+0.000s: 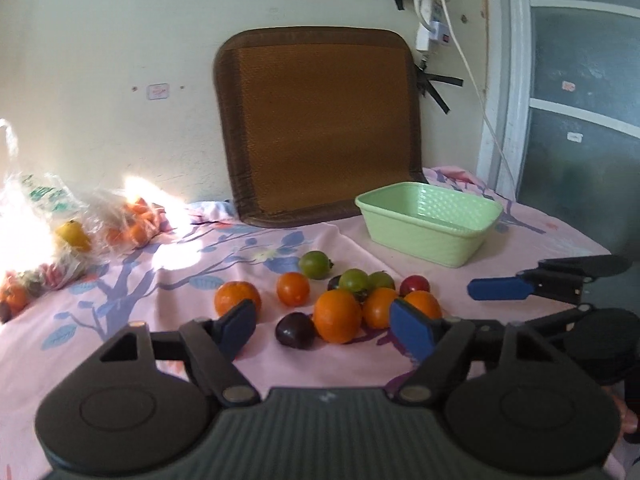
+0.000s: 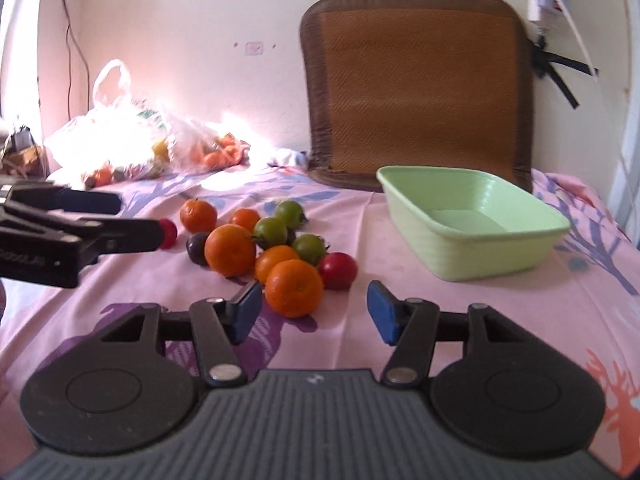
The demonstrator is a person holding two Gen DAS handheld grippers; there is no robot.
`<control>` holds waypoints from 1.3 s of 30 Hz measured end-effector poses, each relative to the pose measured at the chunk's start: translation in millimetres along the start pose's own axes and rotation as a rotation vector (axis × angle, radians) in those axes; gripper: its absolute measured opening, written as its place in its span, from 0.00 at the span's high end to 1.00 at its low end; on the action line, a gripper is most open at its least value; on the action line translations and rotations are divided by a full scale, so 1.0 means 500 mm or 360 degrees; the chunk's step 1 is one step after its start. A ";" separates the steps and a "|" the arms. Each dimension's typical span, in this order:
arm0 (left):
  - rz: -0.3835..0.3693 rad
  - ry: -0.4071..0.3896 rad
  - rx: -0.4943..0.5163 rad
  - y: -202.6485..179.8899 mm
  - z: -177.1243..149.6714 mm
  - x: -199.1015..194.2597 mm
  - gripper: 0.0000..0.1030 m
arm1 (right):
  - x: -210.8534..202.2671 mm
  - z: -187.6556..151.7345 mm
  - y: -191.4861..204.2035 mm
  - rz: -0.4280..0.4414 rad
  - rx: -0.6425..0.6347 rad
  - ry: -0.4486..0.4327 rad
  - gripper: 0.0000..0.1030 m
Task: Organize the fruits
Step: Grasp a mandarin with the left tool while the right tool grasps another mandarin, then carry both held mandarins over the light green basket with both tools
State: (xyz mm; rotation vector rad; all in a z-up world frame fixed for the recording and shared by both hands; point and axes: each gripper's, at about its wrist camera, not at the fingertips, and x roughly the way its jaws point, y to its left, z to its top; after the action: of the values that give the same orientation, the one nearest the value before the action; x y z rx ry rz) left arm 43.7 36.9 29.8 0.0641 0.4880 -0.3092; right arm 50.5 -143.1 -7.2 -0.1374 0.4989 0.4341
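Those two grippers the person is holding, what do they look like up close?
Both match: the left gripper and the right gripper have a ribbed grey body, two round black discs, black linkage arms with silver pivot pins, and flat blue pads on the fingers. No cables or sleeves show.

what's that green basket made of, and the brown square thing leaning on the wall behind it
Green basket: looks like moulded plastic, matte, with a woven pattern pressed into its walls. Brown mat: seems woven rattan or bamboo, with a darker fabric-like border; the exact fibre is unclear.

Cream wall (image 1: pixel 120 40) – woven brown mat (image 1: pixel 320 120) leaning there, sunlight glaring left, pink floral tablecloth (image 2: pixel 400 280).
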 end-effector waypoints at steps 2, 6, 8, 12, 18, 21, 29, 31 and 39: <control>-0.0021 0.0057 0.0038 -0.005 0.007 0.034 0.37 | 0.018 0.002 0.006 0.0011 -0.0037 0.0036 0.44; -0.0050 0.0176 0.0021 0.005 0.013 0.093 0.48 | 0.048 0.001 0.014 0.0054 -0.0083 0.0103 0.50; -0.0009 0.0175 0.0057 0.005 0.012 0.105 0.59 | 0.058 -0.001 0.015 0.0066 -0.0079 0.0125 0.59; -0.0029 0.0166 0.0126 -0.018 0.009 0.092 0.70 | 0.050 -0.003 0.008 0.0071 -0.0051 0.0119 0.63; -0.0060 0.0127 0.0177 -0.065 -0.013 0.033 0.77 | 0.000 -0.021 -0.022 -0.0003 0.0027 0.0085 0.63; -0.0075 0.0157 0.0110 -0.074 -0.018 0.028 0.70 | -0.027 -0.035 -0.039 -0.0058 0.0053 0.0080 0.63; -0.0064 0.0210 0.0049 -0.088 -0.034 0.056 0.63 | -0.034 -0.050 -0.062 -0.0077 0.0074 0.0089 0.61; -0.0068 0.0210 0.0061 -0.096 -0.035 0.049 0.63 | -0.030 -0.053 -0.063 -0.0068 0.0065 0.0086 0.62; -0.0283 0.0055 0.0012 -0.123 0.093 0.055 0.82 | -0.059 -0.020 -0.105 -0.0179 0.0081 -0.0186 0.64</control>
State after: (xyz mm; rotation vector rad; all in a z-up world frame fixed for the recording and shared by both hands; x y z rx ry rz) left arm 68.7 -35.6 58.9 0.0336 0.5281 -0.4849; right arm 45.4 -203.5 -0.2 -0.0900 0.3850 0.3172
